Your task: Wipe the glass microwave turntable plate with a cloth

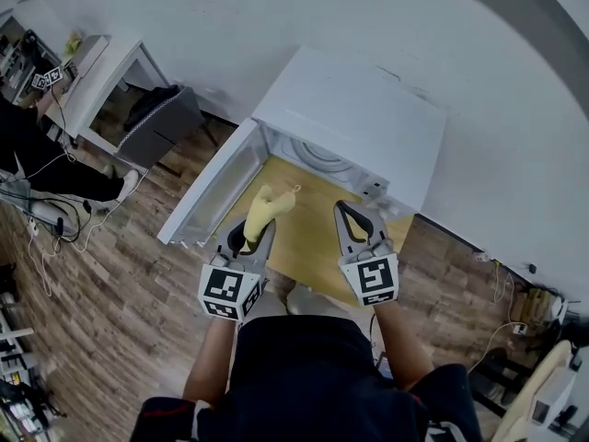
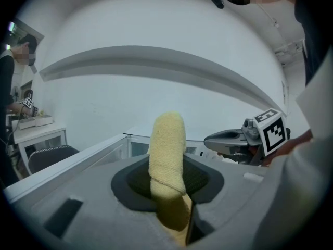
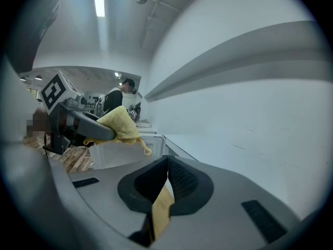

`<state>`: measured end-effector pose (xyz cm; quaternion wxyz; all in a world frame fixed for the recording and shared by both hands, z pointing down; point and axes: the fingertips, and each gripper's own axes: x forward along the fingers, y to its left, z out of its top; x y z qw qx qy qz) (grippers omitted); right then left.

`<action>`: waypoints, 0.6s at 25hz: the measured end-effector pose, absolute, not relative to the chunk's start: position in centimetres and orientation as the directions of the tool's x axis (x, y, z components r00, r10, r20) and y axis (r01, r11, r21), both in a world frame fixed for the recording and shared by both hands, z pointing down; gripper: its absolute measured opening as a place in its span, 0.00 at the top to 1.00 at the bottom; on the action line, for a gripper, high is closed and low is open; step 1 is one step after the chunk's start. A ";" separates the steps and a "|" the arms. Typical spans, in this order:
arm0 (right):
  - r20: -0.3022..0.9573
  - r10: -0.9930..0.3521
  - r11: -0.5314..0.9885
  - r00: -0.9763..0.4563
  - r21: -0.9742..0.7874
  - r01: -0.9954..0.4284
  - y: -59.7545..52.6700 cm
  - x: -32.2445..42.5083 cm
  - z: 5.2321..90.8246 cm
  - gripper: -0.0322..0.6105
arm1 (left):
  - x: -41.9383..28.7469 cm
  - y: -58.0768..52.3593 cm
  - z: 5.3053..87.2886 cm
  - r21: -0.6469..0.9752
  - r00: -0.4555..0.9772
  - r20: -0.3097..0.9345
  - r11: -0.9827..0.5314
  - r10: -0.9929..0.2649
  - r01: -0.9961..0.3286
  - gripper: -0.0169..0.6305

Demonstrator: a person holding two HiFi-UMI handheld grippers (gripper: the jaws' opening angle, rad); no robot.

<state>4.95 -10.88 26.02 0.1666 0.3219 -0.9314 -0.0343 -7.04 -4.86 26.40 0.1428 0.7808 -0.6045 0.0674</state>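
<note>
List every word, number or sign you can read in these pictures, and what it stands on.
No readable text anywhere.
The left tongs and right tongs carry only black-and-white square markers: patterns, not words.
The microwave shows no legible label.
The cloth is plain.

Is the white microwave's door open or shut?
Open: the white microwave's door stands swung out leftward, its inside exposed.
</note>
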 end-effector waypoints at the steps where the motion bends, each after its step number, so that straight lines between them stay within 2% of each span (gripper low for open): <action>1: 0.301 -0.606 0.794 -0.737 0.171 -0.583 -10.9 4.9 26.6 0.93 | -6.9 -4.9 26.8 0.143 0.268 0.283 -0.236 -0.921 -0.961 0.78; 15: 0.441 -0.576 0.802 -0.688 0.141 -0.580 -8.8 3.8 32.8 0.93 | -7.7 -5.2 31.5 0.150 0.387 0.338 -0.357 -0.858 -0.922 0.78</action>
